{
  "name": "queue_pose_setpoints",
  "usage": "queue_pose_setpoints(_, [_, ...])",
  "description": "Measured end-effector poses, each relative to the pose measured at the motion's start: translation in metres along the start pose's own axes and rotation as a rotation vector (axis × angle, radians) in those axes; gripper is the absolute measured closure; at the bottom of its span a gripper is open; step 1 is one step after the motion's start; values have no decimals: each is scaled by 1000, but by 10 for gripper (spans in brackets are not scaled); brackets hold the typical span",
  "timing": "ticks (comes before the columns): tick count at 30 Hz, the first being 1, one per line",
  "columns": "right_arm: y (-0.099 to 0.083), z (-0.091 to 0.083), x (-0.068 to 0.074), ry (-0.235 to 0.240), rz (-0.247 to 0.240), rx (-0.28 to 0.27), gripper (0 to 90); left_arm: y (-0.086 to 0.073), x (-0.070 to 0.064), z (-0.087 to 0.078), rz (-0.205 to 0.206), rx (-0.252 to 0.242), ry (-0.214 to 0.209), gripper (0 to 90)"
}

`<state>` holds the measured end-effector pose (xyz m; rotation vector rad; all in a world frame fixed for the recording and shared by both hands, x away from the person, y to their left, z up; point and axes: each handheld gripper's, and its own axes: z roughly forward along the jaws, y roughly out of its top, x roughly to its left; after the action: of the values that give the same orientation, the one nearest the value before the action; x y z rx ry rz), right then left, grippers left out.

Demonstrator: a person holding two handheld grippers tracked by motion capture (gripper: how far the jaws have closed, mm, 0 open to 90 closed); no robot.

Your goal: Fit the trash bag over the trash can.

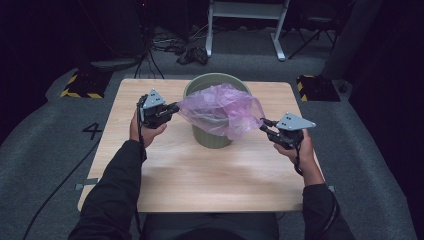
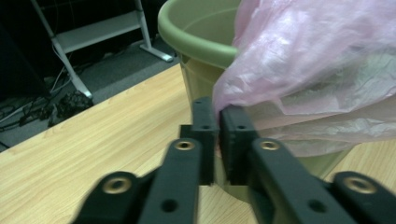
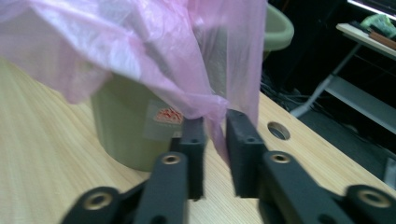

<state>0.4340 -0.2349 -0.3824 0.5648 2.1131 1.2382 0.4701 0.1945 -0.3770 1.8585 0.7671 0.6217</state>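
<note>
A light green bin (image 1: 212,136) stands upright at the middle of the wooden table (image 1: 200,180). A thin pink plastic bag (image 1: 220,107) is draped over its mouth and down its front. My left gripper (image 1: 175,107) is at the bin's left side, shut on the pink bag's (image 2: 308,60) edge, which is pinched between the pads (image 2: 205,123). My right gripper (image 1: 264,125) is at the bin's right. There a bunched fold of the bag (image 3: 205,100) hangs down between its jaws, which stand a little apart. The right gripper (image 3: 215,128) looks open around that fold.
The table has a round hole (image 3: 278,130) near its right edge. Beyond the table, a white desk frame (image 1: 245,20) and loose cables (image 1: 192,52) are on the grey carpet. Yellow-black striped blocks (image 1: 80,85) lie at the table's far corners.
</note>
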Motion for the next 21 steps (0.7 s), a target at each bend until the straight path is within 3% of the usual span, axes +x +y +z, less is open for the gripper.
queue_pose_setpoints(2, [0, -4, 0, -14, -2, -7, 670, 0, -1, -2, 4, -2, 13, 786])
queue_pose_setpoints(4, [2, -11, 0, -24, 5, -20, 591, 1, -2, -7, 7, -2, 37, 674])
queue_pose_setpoints(7, [4, -24, 1, -20, -9, -27, 497, -1, -2, -21, -5, -29, 21, 466])
queue_pose_setpoints(8, [4, -27, 1, -18, -11, -26, 478, -1, -1, -24, -8, -36, 0, 441])
queue_pose_setpoints(11, [5, -30, 2, -13, -17, -28, 460, -3, -3, -31, 1, -43, 13, 304])
queue_pose_setpoints(12, [7, -34, 2, -17, -17, -43, 450, -3, -6, -38, 15, -54, -10, 273])
queue_pose_setpoints(14, [8, -36, 2, -20, -13, -52, 442, -3, -7, -41, 17, -57, -20, 249])
queue_pose_setpoints(15, [10, -40, 2, -16, -10, -77, 425, -2, -11, -47, 31, -61, -58, 228])
queue_pose_setpoints(19, [19, -47, 4, 1, -5, -119, 416, 1, -18, -56, 52, -91, -88, 199])
queue_pose_setpoints(21, [26, -48, 6, 8, -19, -132, 394, 9, -30, -64, 74, -126, -126, 191])
